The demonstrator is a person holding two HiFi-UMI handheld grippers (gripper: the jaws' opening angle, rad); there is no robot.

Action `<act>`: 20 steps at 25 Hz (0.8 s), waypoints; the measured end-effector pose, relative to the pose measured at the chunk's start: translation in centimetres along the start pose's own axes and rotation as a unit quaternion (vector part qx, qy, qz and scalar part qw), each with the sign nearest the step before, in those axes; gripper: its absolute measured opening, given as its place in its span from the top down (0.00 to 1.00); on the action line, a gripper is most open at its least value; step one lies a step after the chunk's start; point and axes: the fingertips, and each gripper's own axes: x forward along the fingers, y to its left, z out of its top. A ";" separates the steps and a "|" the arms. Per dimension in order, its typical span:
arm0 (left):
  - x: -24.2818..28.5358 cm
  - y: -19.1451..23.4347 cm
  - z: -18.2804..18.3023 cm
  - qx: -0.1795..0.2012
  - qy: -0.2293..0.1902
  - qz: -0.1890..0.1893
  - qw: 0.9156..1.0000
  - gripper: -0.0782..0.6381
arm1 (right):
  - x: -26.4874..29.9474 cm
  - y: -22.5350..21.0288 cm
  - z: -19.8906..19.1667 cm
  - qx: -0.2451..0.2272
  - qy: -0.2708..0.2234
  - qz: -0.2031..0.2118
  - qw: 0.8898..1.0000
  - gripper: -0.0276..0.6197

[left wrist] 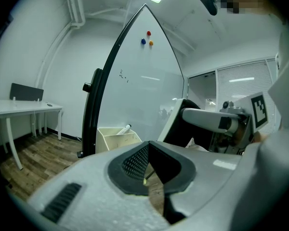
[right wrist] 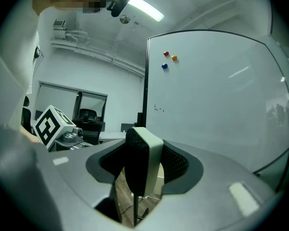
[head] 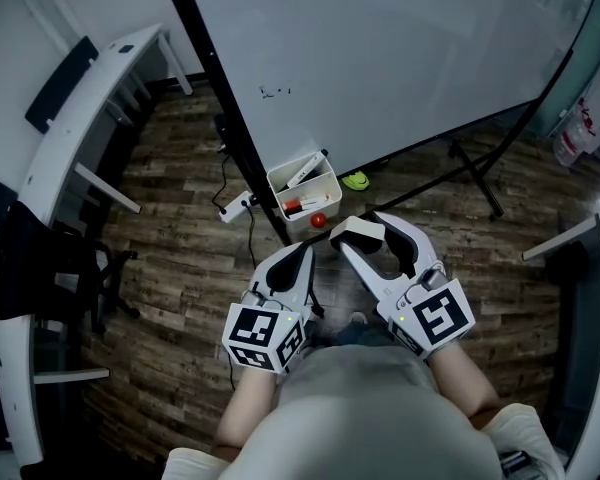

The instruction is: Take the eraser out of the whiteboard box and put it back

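Observation:
My right gripper [head: 356, 236] is shut on the whiteboard eraser [head: 357, 230], a white block with a black felt face, held just right of the box. In the right gripper view the eraser [right wrist: 153, 159] stands on edge between the pads of the right gripper [right wrist: 143, 154]. The cream whiteboard box [head: 280, 182] hangs at the board's black frame with a marker [head: 306, 172] and a red-capped pen inside. My left gripper [head: 304, 255] is below the box, its jaws closed tip to tip on nothing. In the left gripper view the box [left wrist: 111, 139] is ahead of the left gripper [left wrist: 149, 142].
The whiteboard [head: 380, 58] stands on a black stand with legs [head: 475, 173] spread over the wood floor. A red ball [head: 319, 220], a green object [head: 356, 180] and a power strip [head: 236, 208] lie near the box. White desks [head: 100, 78] run along the left.

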 end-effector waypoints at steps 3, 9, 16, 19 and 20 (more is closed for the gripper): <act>0.3 0.4 0.0 -0.002 -0.001 0.005 1.000 0.88 | 0.6 -0.3 0.1 -0.002 -0.005 0.006 1.000 0.63; 0.9 1.3 0.0 -0.008 -0.004 0.021 1.000 0.88 | 2.0 -0.8 0.6 -0.009 -0.023 0.023 0.999 0.63; 1.5 2.3 0.2 -0.015 -0.008 0.041 0.999 0.88 | 3.4 -1.4 0.5 -0.010 -0.024 0.044 0.999 0.63; 1.9 2.6 0.3 -0.017 -0.010 0.048 0.999 0.88 | 4.0 -1.8 0.6 -0.009 -0.026 0.052 0.998 0.63; 2.0 2.7 0.3 -0.017 -0.011 0.051 0.999 0.88 | 4.1 -1.9 0.6 -0.009 -0.026 0.054 0.998 0.63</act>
